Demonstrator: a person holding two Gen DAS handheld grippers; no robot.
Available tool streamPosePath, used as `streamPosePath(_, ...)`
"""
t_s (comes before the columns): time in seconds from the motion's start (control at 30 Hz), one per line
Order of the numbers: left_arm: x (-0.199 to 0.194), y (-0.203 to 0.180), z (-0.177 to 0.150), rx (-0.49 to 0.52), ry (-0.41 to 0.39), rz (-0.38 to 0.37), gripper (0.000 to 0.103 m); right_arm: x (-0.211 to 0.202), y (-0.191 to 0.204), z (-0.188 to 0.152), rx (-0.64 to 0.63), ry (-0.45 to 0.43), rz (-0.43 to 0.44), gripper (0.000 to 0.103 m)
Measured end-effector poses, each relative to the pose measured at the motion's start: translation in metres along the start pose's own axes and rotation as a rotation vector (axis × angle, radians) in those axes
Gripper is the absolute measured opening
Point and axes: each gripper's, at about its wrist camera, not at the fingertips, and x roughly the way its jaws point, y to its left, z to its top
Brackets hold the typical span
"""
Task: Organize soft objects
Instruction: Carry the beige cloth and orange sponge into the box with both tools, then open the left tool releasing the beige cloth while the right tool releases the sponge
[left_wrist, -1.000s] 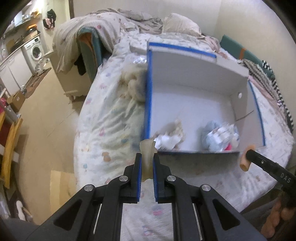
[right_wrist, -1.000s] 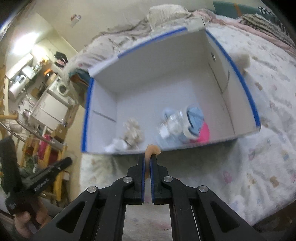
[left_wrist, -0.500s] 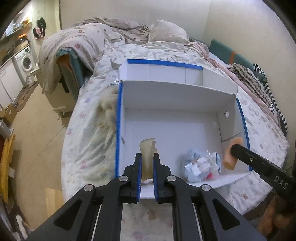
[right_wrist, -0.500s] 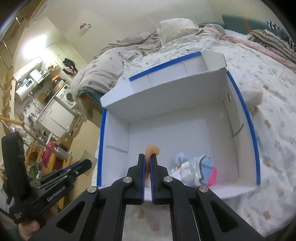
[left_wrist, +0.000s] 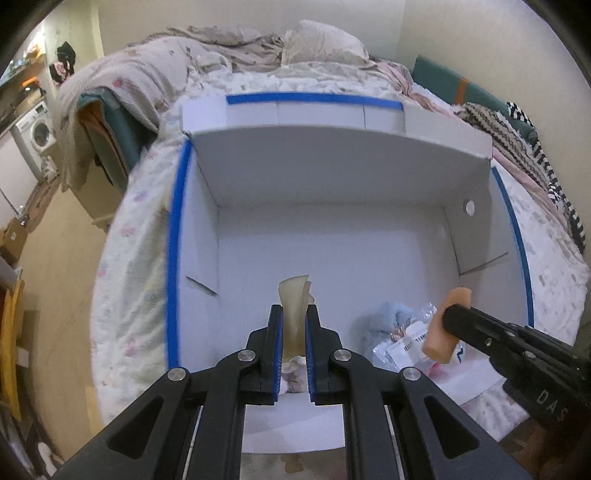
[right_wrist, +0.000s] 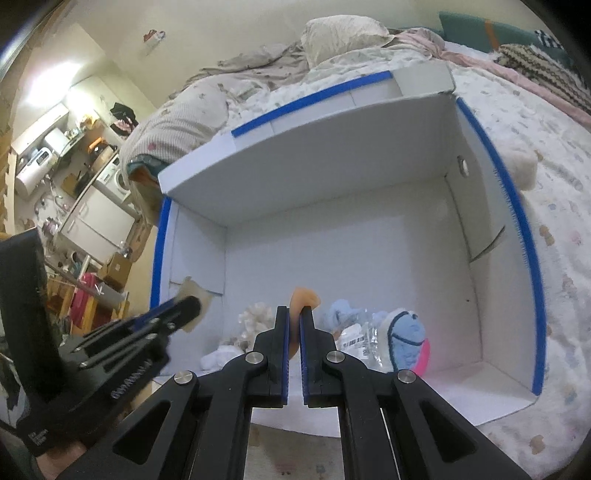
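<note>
Left gripper (left_wrist: 294, 319) clamped on pale beige soft piece (left_wrist: 293, 295), right gripper (right_wrist: 293, 321) clamped on peach soft piece (right_wrist: 303, 300), both over white blue-edged cardboard box (left_wrist: 332, 177).

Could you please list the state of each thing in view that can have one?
Left gripper: shut on the beige soft piece, over the box.
Right gripper: shut on the orange soft piece, over the box.
White box: open, flaps up, on the bed.
Blue plush: lying in the box.
Plastic bag: crumpled, in the box.
</note>
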Motion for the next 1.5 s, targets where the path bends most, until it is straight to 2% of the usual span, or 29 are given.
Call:
streamPosePath(0.3,0.019,-0.009,-0.012,0.044,0.038,-0.025,0.011,0.024,-0.008,-0.010,-0.037,0.077,-0.027,0.007)
streamPosePath(0.47,0.026,-0.016,-0.020,0.093,0.053,-0.011,0.011,0.030,-0.017,-0.016,-0.038,0.113,-0.030,0.007)
streamPosePath(0.67,0.034,-0.015,-0.022,0.085,0.073,-0.008,0.011,0.036,-0.024,-0.017,-0.015,0.144,-0.032,0.007)
streamPosePath(0.93,0.033,-0.014,-0.022,0.082,0.063,0.011,0.013,0.036,-0.025,-0.018,-0.002,0.144,-0.031,0.007)
streamPosePath(1.23,0.026,-0.009,-0.023,0.075,0.048,0.009,0.022,0.030,-0.032,-0.016,0.027,0.123,-0.015,0.013)
streamPosePath(1.33,0.021,-0.008,-0.023,0.070,0.035,0.004,0.036,0.027,-0.035,-0.016,0.039,0.111,-0.016,0.019)
streamPosePath(1.37,0.018,-0.008,-0.023,0.069,0.028,0.003,0.048,0.026,-0.036,-0.016,0.044,0.106,-0.017,0.024)
streamPosePath(1.4,0.017,-0.009,-0.022,0.069,0.023,0.003,0.060,0.025,-0.037,-0.016,0.050,0.100,-0.020,0.035)
streamPosePath(1.43,0.016,-0.008,-0.021,0.066,0.017,0.005,0.065,0.024,-0.038,-0.016,0.058,0.096,-0.023,0.042)
streamPosePath(1.47,0.014,-0.008,-0.021,0.062,0.007,0.010,0.068,0.024,-0.039,-0.015,0.064,0.092,-0.015,0.060)
streamPosePath(1.5,0.011,-0.007,-0.020,0.060,-0.006,0.013,0.068,0.023,-0.039,-0.015,0.067,0.083,-0.014,0.073)
